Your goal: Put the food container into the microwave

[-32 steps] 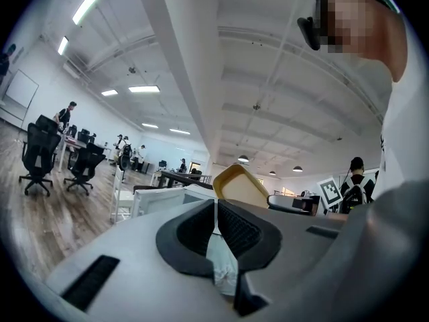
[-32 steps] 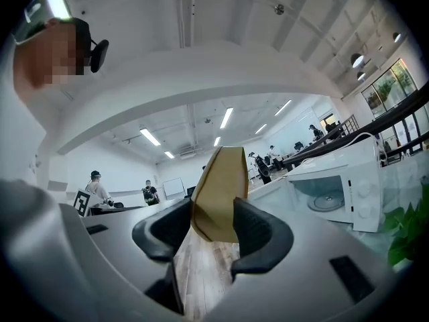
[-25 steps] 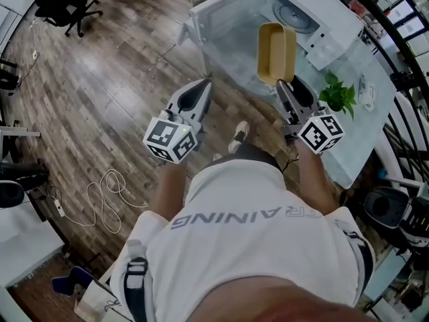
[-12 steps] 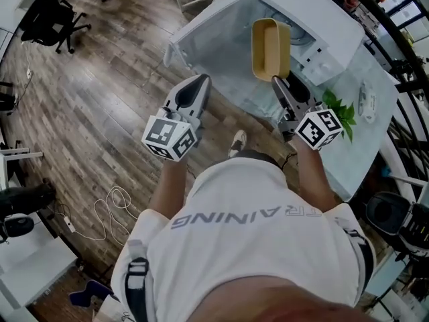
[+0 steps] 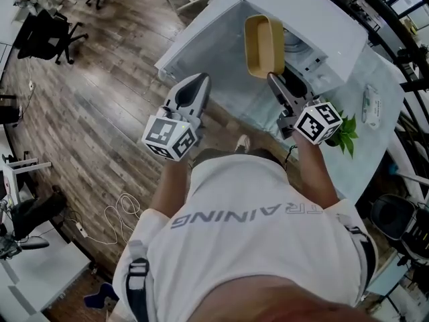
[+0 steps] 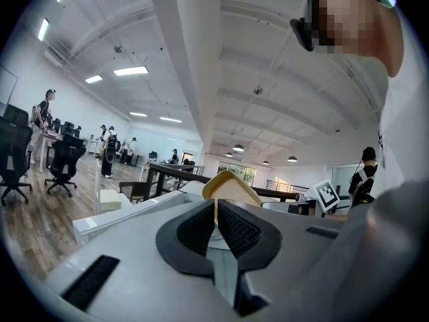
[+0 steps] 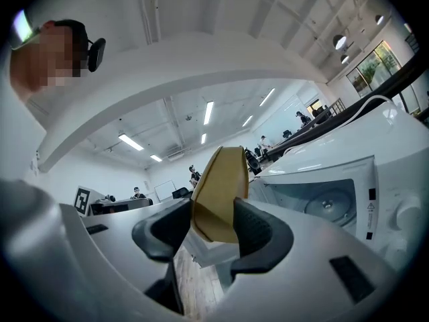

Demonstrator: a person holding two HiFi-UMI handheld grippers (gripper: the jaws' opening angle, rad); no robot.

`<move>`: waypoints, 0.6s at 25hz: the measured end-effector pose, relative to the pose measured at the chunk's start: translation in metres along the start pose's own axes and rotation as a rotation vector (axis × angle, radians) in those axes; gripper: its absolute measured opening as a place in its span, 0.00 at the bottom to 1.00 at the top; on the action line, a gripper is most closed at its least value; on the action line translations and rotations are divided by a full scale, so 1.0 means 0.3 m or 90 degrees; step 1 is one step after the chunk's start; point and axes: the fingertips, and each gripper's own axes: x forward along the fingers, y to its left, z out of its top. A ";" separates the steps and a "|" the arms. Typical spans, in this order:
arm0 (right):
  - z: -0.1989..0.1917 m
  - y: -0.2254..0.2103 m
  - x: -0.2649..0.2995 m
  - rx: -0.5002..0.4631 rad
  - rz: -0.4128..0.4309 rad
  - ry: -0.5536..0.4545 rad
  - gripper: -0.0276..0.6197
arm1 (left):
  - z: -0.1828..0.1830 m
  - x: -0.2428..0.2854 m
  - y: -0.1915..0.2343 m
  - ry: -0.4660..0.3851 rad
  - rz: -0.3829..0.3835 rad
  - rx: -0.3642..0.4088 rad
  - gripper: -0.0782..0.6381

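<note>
Empty yellow oblong food container [image 5: 263, 45], tipped on edge, just before the open white microwave [image 5: 315, 19]

In my head view, the microwave [image 5: 301, 19] runs off the top edge, and the yellow container [image 5: 263, 45] covers part of its inside. The container's near end is hidden inside the right gripper [image 5: 273, 78]. That gripper's cube covers part of a green plant [image 5: 348, 131]. A white item [image 5: 371, 106] on the counter [image 5: 382, 146] is too small to identify. In the left gripper view, the left gripper [image 6: 216, 210] hides all but the container's top. The distant people [image 6: 107, 149] there are too small to make out.
</note>
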 end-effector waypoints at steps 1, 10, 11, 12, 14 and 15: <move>-0.006 -0.007 0.011 0.005 0.005 0.007 0.37 | 0.003 0.014 0.000 0.002 -0.002 0.003 0.17; -0.156 -0.064 0.090 0.072 -0.009 0.079 0.37 | 0.004 0.120 0.022 0.029 -0.055 0.010 0.17; -0.177 -0.077 0.097 0.077 -0.016 0.084 0.37 | 0.002 0.135 0.022 0.033 -0.065 0.011 0.17; -0.201 -0.095 0.103 0.082 -0.025 0.090 0.37 | 0.000 0.150 0.021 0.037 -0.074 0.013 0.17; -0.249 -0.139 0.111 0.090 -0.047 0.099 0.37 | -0.002 0.176 0.023 0.044 -0.088 0.017 0.17; -0.272 -0.160 0.115 0.096 -0.058 0.101 0.37 | 0.001 0.185 0.028 0.045 -0.092 0.019 0.17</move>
